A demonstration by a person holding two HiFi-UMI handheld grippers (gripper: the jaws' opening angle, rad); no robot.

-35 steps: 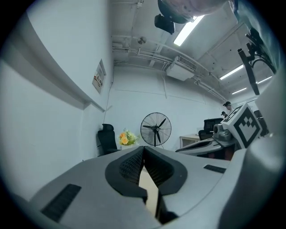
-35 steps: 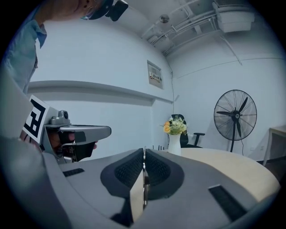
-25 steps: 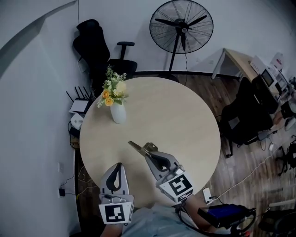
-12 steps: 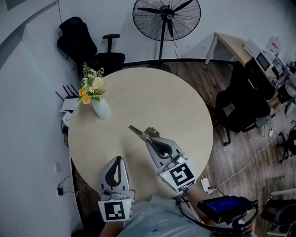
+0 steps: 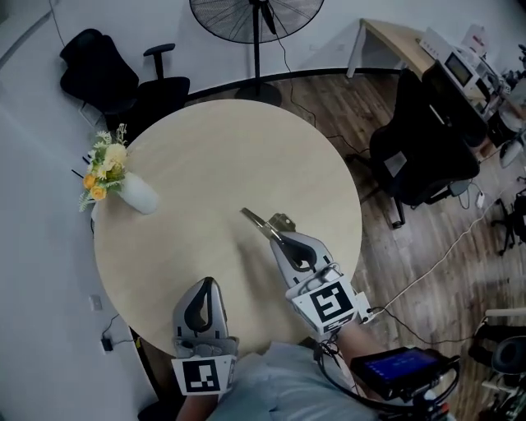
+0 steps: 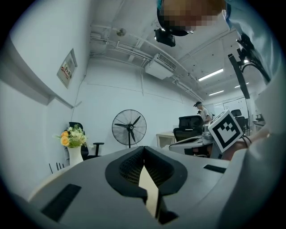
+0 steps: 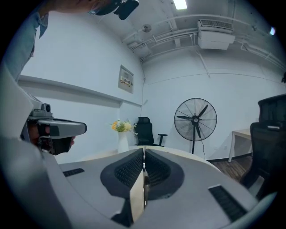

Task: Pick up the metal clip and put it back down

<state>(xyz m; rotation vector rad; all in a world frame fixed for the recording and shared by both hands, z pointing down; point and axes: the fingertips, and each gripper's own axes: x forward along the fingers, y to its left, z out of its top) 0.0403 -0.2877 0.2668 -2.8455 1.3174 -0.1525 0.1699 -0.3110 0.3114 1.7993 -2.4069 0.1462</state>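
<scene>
Flower vase [image 5: 140, 196], fan [image 5: 256, 15], round table [image 5: 214, 156].

Head cam: high up, steep down onto round table [image 5: 214, 156]. Cams on left gripper [image 5: 207, 282] [image 6: 144, 150] & right gripper [image 5: 275, 233] [image 7: 144, 152]: low, close over tabletop, facing fwd along own jaws. All 3 views share fan [image 5: 238, 12] [image 6: 129, 128] [image 7: 195, 120], flower vase [image 5: 140, 197] [image 6: 74, 155] [image 7: 122, 143].

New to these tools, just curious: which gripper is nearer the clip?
Right. The right gripper is shut on the clip; the left gripper, shut and empty, is apart, by the table edge nearer the person.
</scene>
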